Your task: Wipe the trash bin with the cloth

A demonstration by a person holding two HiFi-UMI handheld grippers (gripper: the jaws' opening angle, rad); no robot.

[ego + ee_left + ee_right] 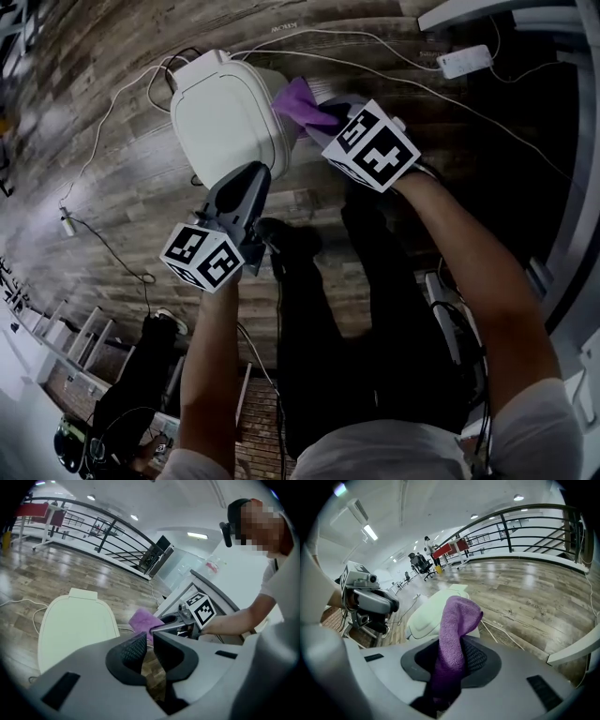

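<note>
- The left gripper [255, 176] hangs just beside the trash bin's near side. Its jaws are drawn in to a bare slit with nothing between them.
- The trash bin [225, 117] is white, its lid is down, and it stands on the wooden floor [112, 187]. It looks like smooth, hollow plastic, so it is probably light and may slide or rock under a wiping push. The free claw would best steady it at the lid's rim or a side wall.
- The cloth [300, 100] is purple, soft and limp. It lies over the bin's right edge, though I cannot tell whether it touches. It folds rather than pushes, so it needs pressing flat against the surface.
- The right gripper [328, 122], just right of the bin, is clamped on the cloth.
- The head view alone shows both claws flanking the bin. The right gripper view alone shows the pads biting the cloth's middle while its free end flops forward. The left gripper view alone shows that claw's empty slit and the lid from the side.
</note>
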